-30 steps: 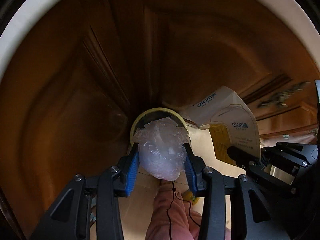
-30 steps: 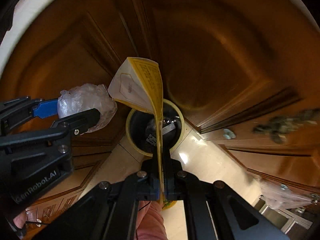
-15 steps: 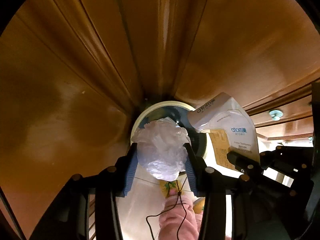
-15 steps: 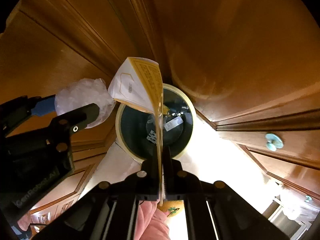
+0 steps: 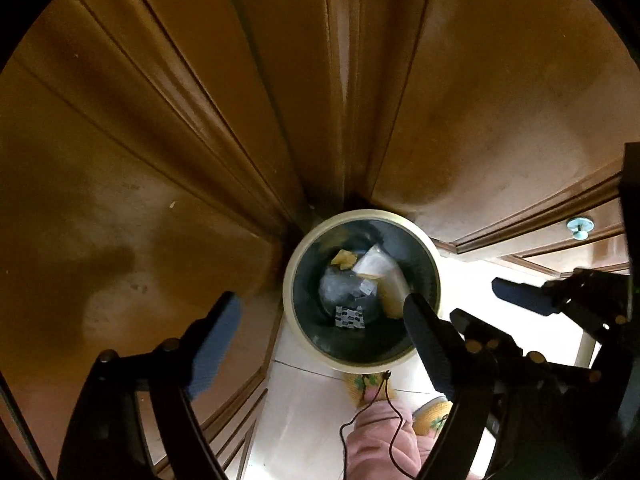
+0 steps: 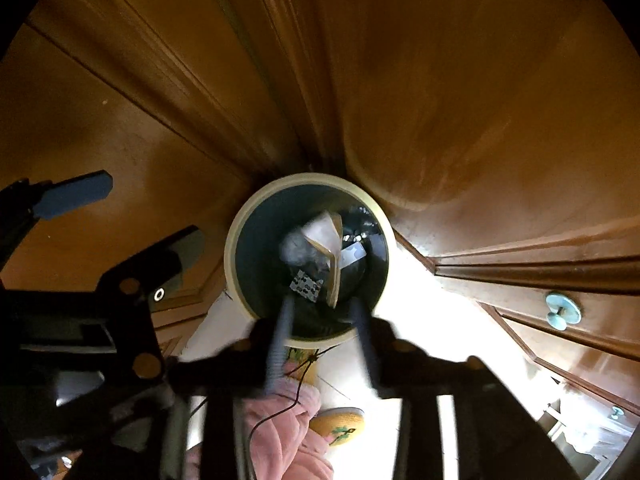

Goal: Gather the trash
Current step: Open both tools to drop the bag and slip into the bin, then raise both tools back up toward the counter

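While both tongs hang nose-down over the round waste bin (image 5: 362, 216), the drop looks just made. The left gripper (image 5: 320, 320) has just been opening; its jaws stand spread wide with nothing between them. The right gripper (image 6: 322, 316) has likewise been opening, parted and empty. Below their tips, inside the bin, lie the crumpled plastic wrap (image 6: 294, 248) and the paper packet (image 6: 326, 240) on older litter. Judging by this, the release step is ending; next calls for lifting both tongs clear and seeking more trash.

Cream-rimmed bin (image 5: 362, 363), pink trousers (image 6: 280, 432)
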